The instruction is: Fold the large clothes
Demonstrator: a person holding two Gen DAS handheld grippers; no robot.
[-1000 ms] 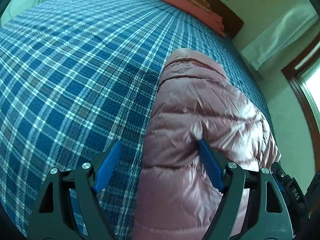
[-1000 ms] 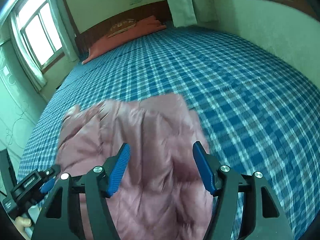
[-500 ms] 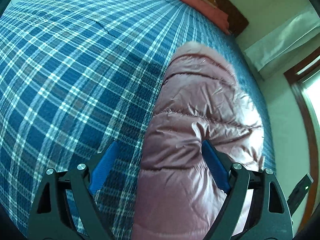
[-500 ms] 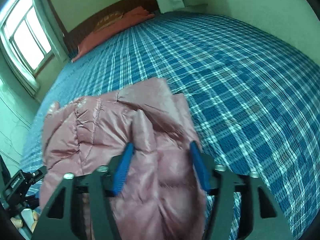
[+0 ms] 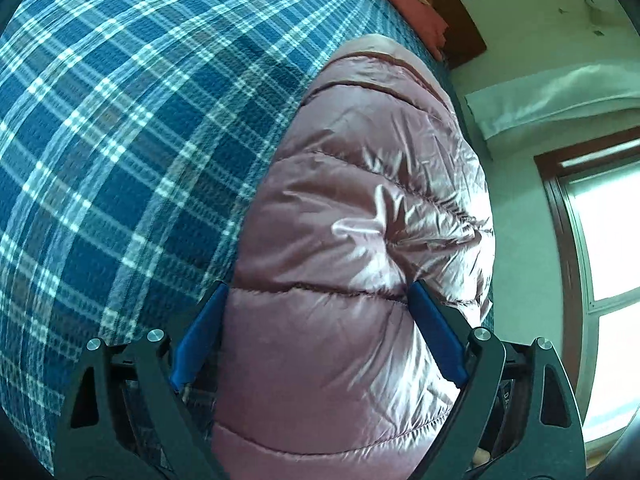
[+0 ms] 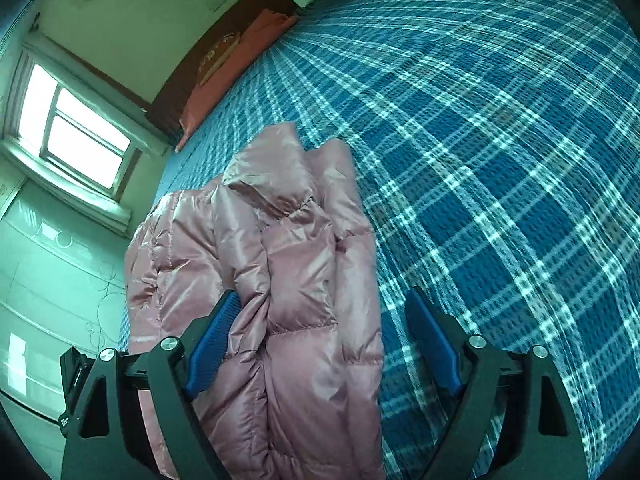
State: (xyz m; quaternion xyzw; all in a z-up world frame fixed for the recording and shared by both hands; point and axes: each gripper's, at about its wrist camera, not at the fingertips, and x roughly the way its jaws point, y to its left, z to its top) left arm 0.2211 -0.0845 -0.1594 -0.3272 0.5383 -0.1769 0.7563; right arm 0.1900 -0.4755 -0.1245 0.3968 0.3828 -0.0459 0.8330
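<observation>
While our jaws have just been opening, the left gripper [image 5: 316, 304] and right gripper [image 6: 324, 312] stand wide — the pink puffer jacket [image 5: 360, 208] between them, ungripped, near the bed [image 5: 120, 120] edge.

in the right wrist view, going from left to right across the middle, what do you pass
Window → pink jacket → plaid bedspread.

A: How's the left hand-held gripper [image 5: 318, 334]?
B: Angled down, jaws wide and just been opening; the jacket [image 5: 360, 240] bulges between its blue pads [image 5: 436, 338].
A: And the right hand-held gripper [image 6: 334, 344]?
B: Angled down too, jaws just spread wide, right pad clear of the jacket.
</observation>
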